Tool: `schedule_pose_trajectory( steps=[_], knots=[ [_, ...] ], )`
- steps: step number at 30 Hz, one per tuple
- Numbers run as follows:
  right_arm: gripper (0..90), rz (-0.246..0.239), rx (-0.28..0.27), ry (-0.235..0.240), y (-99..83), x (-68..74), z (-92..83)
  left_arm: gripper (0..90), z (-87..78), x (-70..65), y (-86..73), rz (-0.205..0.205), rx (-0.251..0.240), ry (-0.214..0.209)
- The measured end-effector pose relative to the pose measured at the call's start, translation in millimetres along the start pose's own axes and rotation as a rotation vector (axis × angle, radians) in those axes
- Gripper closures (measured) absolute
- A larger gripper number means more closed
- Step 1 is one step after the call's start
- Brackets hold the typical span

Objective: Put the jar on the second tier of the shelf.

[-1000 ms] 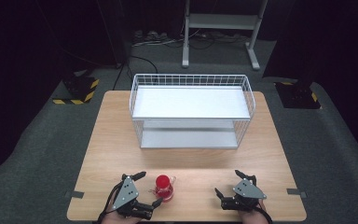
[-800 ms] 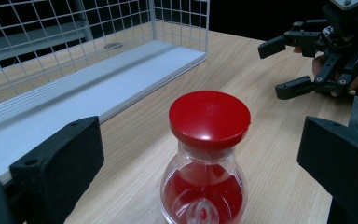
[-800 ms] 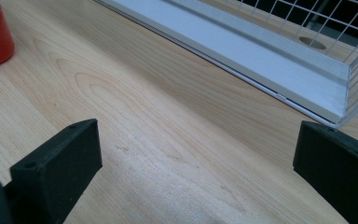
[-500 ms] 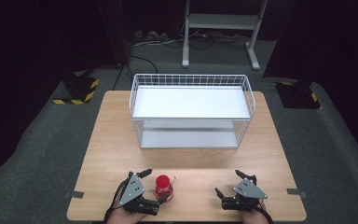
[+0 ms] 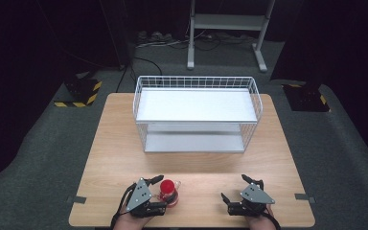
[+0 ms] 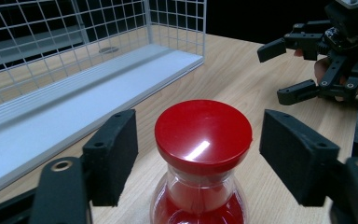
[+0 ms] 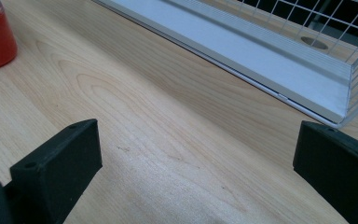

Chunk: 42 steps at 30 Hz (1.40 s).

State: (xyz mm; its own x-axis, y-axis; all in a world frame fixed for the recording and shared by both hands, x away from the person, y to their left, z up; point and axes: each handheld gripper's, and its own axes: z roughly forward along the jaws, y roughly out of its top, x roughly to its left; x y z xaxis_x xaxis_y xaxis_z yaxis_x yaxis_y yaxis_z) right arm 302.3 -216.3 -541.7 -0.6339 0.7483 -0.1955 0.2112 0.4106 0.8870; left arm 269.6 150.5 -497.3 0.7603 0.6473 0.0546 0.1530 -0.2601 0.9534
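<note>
In the high view, a white wire two-tier rack (image 5: 197,114) is seen at the far middle of the pale wooden surface (image 5: 115,143), and a clear bottle of red liquid with a round red cap (image 5: 169,191) is stood upright near the front edge, well short of the rack. The left gripper (image 5: 159,193) is held level around the bottle, its jaws spread on either side, apparently lined up for a grasp. The right gripper (image 5: 233,190) is rested apart from the bottle, jaws wide and empty. In the left gripper view, clear gaps are seen between both jaws and the cap. In the right gripper view, bare surface is framed between the parted jaws, with the rack's lower shelf beyond.
</note>
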Motion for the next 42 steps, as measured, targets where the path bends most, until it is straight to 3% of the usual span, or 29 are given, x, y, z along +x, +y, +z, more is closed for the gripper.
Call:
schedule_pose_trajectory(
  steps=[3,15,24,35,42],
  knots=[
    [0.6,0.0,-0.003,-0.003,-0.1,-0.1,-0.2,35.9,-1.0,2.0,-0.5,-0.015,-0.017,-0.003],
    [0.6,0.0,-0.003,-0.003,-0.1,-0.1,-0.2,48.1,1.5,-1.8,-8.9,0.003,-0.029,0.011],
    [0.6,0.0,-0.004,-0.002,-0.1,0.0,-0.2,48.5,4.7,0.1,-7.1,0.003,-0.044,-0.004],
    [0.6,-0.007,0.001,-0.007,0.1,0.9,0.2,48.5,-2.4,9.1,13.6,-0.014,-0.091,-0.002],
    [0.6,-0.003,-0.004,-0.004,-0.1,0.2,-0.2,48.5,-2.7,13.6,25.3,0.001,-0.093,0.003]
  ],
)
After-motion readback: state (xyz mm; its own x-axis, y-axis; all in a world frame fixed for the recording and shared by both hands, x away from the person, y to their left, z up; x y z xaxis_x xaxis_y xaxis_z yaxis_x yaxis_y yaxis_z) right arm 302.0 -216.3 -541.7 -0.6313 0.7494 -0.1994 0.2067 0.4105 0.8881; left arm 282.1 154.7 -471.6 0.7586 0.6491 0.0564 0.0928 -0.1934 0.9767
